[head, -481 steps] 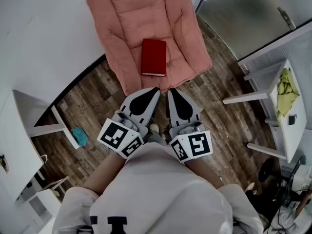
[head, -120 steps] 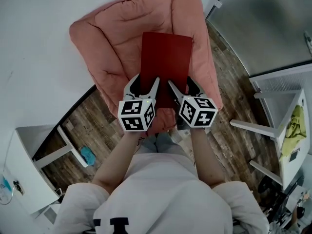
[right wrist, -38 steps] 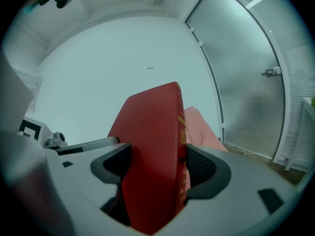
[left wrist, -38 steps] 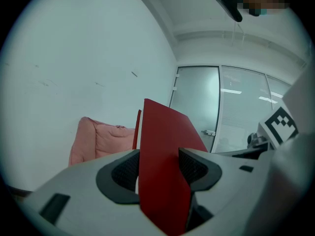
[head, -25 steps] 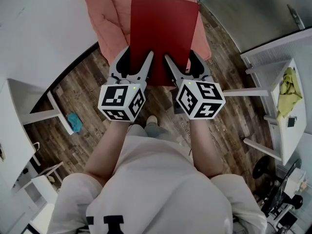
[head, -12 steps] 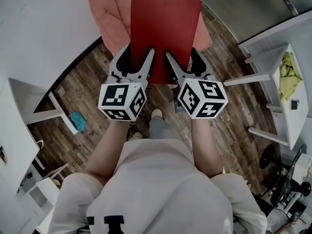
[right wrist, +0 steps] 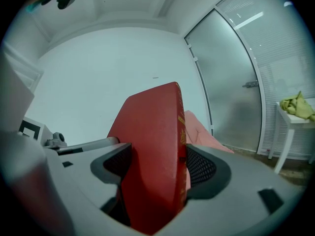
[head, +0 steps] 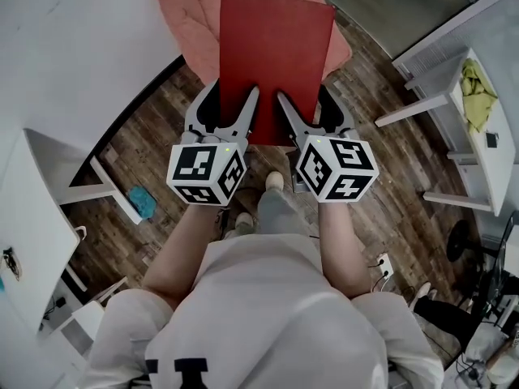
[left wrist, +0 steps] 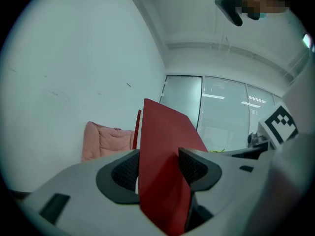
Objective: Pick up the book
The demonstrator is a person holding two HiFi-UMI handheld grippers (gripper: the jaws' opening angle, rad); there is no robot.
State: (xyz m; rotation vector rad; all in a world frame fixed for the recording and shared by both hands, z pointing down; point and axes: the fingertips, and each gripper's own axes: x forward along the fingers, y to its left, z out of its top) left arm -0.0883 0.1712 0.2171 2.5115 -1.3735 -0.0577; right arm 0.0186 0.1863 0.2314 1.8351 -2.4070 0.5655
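Head view: left tool (head: 233, 96), right tool (head: 303, 96) clamp book (head: 276, 47); right gripper view alone shows gilt spine (right wrist: 181, 129).

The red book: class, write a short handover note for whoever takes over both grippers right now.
Grippers: the left gripper is shut on the near edge of the book, towards its left. The right gripper is shut on the same edge, towards its right.
Book: held in the air between both grippers, clear of the pink cushion beyond it.
Done: the book is picked up.
Left: probably just keep both grips firm; no other step shows.
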